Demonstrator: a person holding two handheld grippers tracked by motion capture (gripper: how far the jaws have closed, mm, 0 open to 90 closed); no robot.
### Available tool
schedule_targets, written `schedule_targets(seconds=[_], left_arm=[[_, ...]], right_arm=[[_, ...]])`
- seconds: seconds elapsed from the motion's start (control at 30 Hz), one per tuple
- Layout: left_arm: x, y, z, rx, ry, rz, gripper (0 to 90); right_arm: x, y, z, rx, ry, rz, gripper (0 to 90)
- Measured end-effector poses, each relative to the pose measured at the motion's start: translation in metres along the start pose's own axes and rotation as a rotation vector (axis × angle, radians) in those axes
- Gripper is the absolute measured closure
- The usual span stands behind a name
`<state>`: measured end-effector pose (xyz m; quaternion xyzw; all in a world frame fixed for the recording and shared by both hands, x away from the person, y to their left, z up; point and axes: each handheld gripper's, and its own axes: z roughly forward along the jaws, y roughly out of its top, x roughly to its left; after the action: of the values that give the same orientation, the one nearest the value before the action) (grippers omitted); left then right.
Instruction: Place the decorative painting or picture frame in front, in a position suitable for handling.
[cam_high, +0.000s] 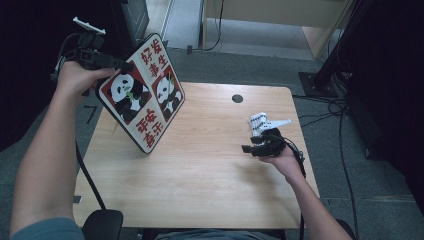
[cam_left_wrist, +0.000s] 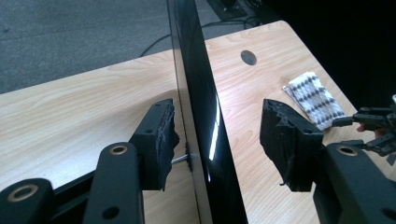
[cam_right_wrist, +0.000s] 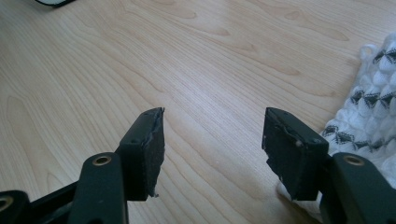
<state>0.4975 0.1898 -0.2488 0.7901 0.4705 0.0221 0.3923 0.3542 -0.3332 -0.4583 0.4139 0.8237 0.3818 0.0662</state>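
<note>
Left tool (cam_high: 117, 64) is holding position at the upper edge of the panda board (cam_high: 142, 95), which is standing tilted near the desk's (cam_high: 210, 170) far left corner, lower corner resting on the wood, picture face turned toward the person. In the left gripper view the board (cam_left_wrist: 205, 116) is running edge-on between the jaws; the left pad (cam_left_wrist: 161, 140) is sitting close to the pale back face, the other pad is standing off with a clear gap, so the jaws are not clamping — open around the board.

Judgement: board is looking stiff, thin and flat, glossy dark rim likely slippery, probably light. The best hold is across its thickness at the top edge, well in from the corner. Long axis is leaning from the desk up and away to the left.

Right tool (cam_high: 246, 148) is sitting low near the right edge, jaws apart, nothing between them, just beside the patterned cloth (cam_high: 260, 122).
</note>
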Motion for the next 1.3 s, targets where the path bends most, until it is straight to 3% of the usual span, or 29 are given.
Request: schedule_targets(seconds=[0.4,0.57,0.77,0.87,0.93,1.0,1.27,1.3], left_arm=[[0.012,0.020,0.022,0.060,-0.019,-0.037,57.8],[0.011,0.028,0.030,0.108,-0.018,-0.018,64.2],[0.009,0.035,0.035,0.164,0.029,-0.030,76.7],[0.004,0.038,0.034,0.199,0.063,-0.041,78.9],[-0.003,0.041,0.034,0.218,0.099,-0.074,80.3],[-0.008,0.041,0.032,0.209,0.094,-0.087,80.5],[-0.030,0.044,0.031,0.206,0.067,-0.069,80.3],[-0.039,0.046,0.028,0.191,0.057,-0.060,80.2]], right_arm=[[-0.004,-0.008,-0.009,-0.013,-0.023,0.022,40.3],[-0.005,-0.010,-0.012,-0.015,-0.030,0.032,40.3],[-0.008,-0.013,-0.015,-0.022,-0.042,0.046,40.3],[-0.011,-0.013,-0.016,-0.024,-0.043,0.052,40.3],[-0.012,-0.012,-0.016,-0.028,-0.041,0.056,40.3],[-0.014,-0.012,-0.017,-0.032,-0.043,0.056,40.3],[-0.016,-0.011,-0.015,-0.031,-0.042,0.057,40.3],[-0.016,-0.011,-0.014,-0.029,-0.041,0.054,40.3]])
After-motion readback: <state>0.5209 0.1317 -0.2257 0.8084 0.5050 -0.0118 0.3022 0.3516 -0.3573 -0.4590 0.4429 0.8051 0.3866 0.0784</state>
